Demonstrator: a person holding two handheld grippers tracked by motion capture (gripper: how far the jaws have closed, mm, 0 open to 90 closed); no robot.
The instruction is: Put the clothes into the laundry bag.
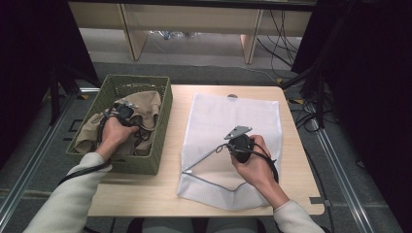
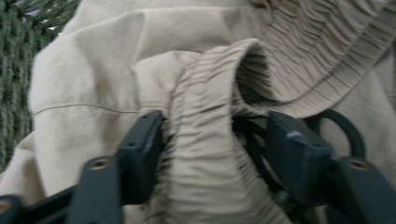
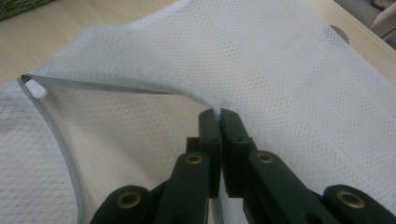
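Observation:
A beige garment [image 1: 147, 104] lies bunched in a green woven basket [image 1: 163, 121] at the table's left. My left gripper [image 1: 127, 108] reaches down into it. In the left gripper view its jaws straddle the garment's gathered elastic waistband [image 2: 205, 154]; my left gripper [image 2: 215, 135] is open, one jaw touching the fabric and the other a little apart from it. A white mesh laundry bag [image 1: 233, 116] lies flat at the table's middle. My right gripper [image 3: 218, 116] is shut on the upper edge of the bag's unzipped mouth, lifting it slightly. The white zipper pull [image 3: 36, 88] sits at the mouth's end.
The wooden table [image 1: 145, 194] has bare room in front of the basket and along its right edge. Bits of the basket's green weave [image 2: 18, 70] show beside the garment. Cables and shelf legs stand on the floor beyond the table.

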